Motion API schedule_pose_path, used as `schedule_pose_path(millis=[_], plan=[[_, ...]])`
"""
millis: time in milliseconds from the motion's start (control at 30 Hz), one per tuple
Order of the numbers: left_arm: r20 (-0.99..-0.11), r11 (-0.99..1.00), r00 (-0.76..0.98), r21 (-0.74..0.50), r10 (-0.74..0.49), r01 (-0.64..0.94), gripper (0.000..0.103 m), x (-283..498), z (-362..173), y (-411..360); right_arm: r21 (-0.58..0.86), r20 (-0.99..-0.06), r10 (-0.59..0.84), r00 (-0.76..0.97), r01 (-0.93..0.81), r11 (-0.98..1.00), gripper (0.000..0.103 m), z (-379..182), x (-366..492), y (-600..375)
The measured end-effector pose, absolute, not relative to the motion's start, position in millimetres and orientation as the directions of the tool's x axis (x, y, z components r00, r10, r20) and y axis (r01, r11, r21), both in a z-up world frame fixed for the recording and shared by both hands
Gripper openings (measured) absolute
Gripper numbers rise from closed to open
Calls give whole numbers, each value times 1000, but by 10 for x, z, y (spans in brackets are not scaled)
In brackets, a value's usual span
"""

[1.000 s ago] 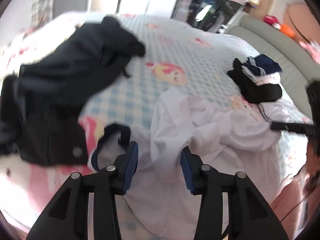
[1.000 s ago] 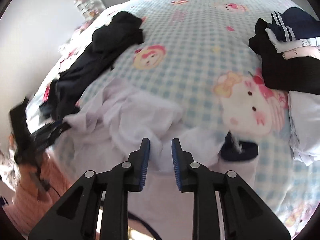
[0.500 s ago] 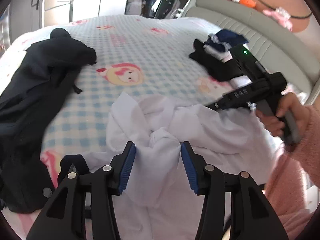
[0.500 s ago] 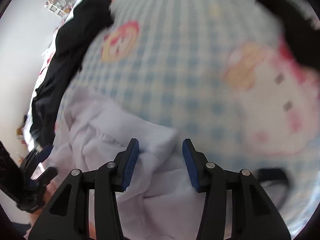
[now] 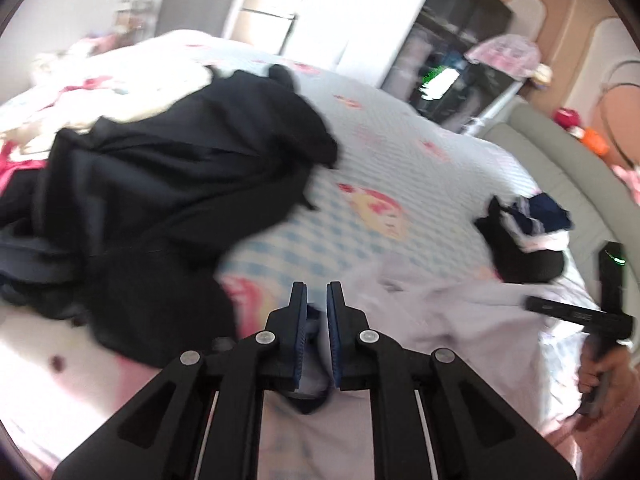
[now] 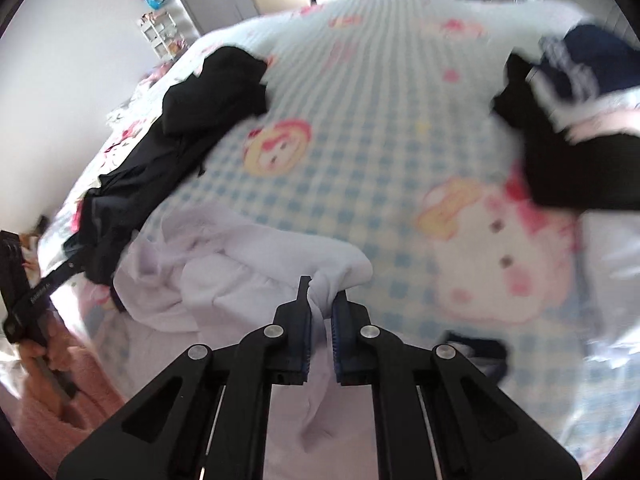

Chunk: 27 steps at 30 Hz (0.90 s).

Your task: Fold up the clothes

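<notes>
A crumpled black garment, matte and heavily creased, sprawls on the bed to the left of the white shirt. The bed's cover is a quilted blue-and-white check printed with pink cartoon faces. The left gripper has its blue ribbed fingers drawn narrow, pinching the shirt's thin fabric beside its dark collar band. The shirt itself lies rumpled in soft folds at the bed's near edge, stretched between both tools. The right gripper is likewise nearly closed, clamping a rounded bunch of the shirt's white cloth between its fingers. Right of the shirt, farther up the bed, sits a small stack of folded clothes: black below, pink, white and navy striped pieces on top
</notes>
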<state>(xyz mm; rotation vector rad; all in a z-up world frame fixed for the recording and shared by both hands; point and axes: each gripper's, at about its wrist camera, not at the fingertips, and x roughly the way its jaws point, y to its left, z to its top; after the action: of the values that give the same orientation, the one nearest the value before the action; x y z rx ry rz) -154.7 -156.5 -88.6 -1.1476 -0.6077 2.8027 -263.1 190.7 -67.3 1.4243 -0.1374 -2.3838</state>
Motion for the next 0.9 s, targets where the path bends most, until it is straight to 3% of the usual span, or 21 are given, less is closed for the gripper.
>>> schedule_pose_path(millis=[33,100,133,167,333,400,433,500,533,567,600,800,900], plan=[[-668,-915,-706,-396,235,71,12,-1566,-912,-1568,250,-828,-343,-443,255,-934,7,-620,-2612,1928],[-685,-923,-673,-385,280,8,24,-1607,-921,-1468,265,-823,-358,-441,258,-929,9,-578,-2604,1970],[-694,-930,-660,-367,288,-20,46,-1653,-934,-1395,270,-825,-358,-436,251,-929,9,-605,-2629,1969],[-702,-937,-650,-345,291,-47,55,-1709,-952,-1315,275,-828,-359,-431,245,-930,11,-632,-2653,1967],[-742,-957,-605,-241,289,-162,57,-2002,-1058,-974,284,-854,-353,-382,225,-932,20,-858,-2774,1919],[-770,-957,-568,-223,291,-188,57,-2153,-1157,-900,278,-868,-339,-363,209,-938,33,-992,-2836,1907],[-787,-955,-543,-219,293,-197,54,-2214,-1209,-868,275,-877,-329,-351,197,-941,39,-1063,-2872,1907],[-813,-955,-504,-208,290,-213,22,-2289,-1289,-806,290,-888,-331,-320,170,-942,41,-1208,-2945,1910],[-812,-957,-510,-204,282,-206,8,-2278,-1282,-804,318,-885,-355,-302,164,-934,34,-1274,-2978,1904],[-807,-960,-523,-201,274,-193,8,-2263,-1264,-815,345,-881,-377,-287,158,-925,8,-1333,-3008,1895],[-802,-963,-535,-199,265,-180,8,-2249,-1246,-826,359,-874,-393,-285,165,-919,5,-1336,-3019,1872],[-680,-972,-700,-215,216,-91,8,-1964,-585,-1170,199,-803,-322,-502,283,-938,4,-614,-2842,1820],[-603,-961,-762,-262,237,-92,8,-1776,-211,-1311,169,-790,-301,-533,283,-944,4,-520,-2542,1966]])
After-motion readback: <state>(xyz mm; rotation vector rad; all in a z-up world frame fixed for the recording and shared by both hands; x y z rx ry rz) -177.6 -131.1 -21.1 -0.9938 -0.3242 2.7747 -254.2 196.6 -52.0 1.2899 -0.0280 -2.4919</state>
